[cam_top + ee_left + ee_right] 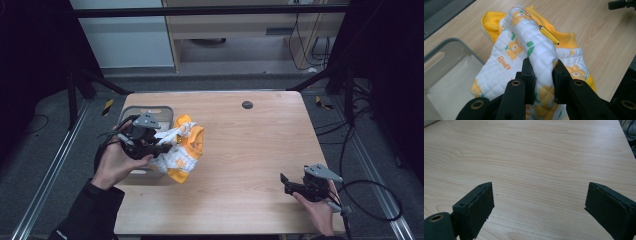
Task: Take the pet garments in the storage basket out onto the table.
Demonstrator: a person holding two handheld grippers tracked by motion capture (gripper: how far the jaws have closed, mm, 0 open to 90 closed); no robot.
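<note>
I see the garment's [524, 57] lower folds hidden behind the left gripper [541, 67] — the basket [451, 47] cut off at frame edge.

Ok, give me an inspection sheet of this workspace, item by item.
Surface: wooden table, a dark round spot near its far edge.
Job's things: quilted white-and-yellow flower-print garment beside the grey bin, part of it lifted; yellow zipper pull showing.
Clutter: nothing seen.
Grippers: left gripper shut on a fold of the garment; right gripper open over bare wood.
Cables: one loops from the right gripper over the floor.
Surroundings: dark frame bars, grey floor, a cabinet beyond.
</note>
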